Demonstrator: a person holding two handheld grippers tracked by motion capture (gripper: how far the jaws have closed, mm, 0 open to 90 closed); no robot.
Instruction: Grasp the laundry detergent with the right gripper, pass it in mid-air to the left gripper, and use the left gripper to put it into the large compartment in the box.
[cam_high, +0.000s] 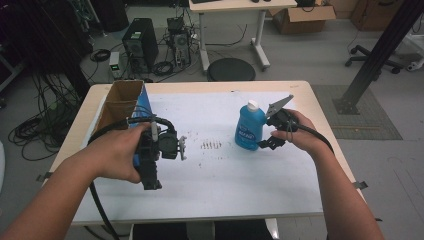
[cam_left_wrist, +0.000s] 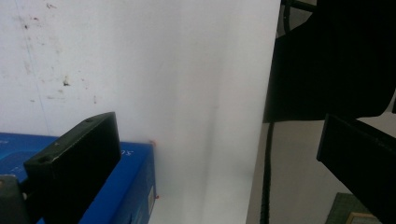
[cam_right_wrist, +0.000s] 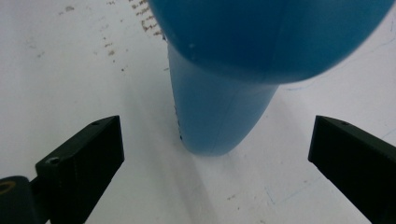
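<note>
right claw (cam_right_wrist: 215, 154) wide open, empty | blue bottle (cam_high: 249, 127) upright, cap up | left claw (cam_left_wrist: 210, 158) wide open, empty

Blue bottle's (cam_right_wrist: 224, 93) top cut off, blurred, in right gripper view

- The bottle (cam_high: 249, 127) stands upright just in front of the right tongs (cam_high: 265, 144), whose jaws are spread wide, with bare table (cam_high: 225, 180) on both sides of it.
- The open box (cam_high: 121, 106) blocks the table's left edge, beside the left tongs (cam_high: 151, 175).
- Between bottle and box the sheet lies bare but for small brown specks (cam_high: 210, 145).
- The near strip of the table is free.
</note>
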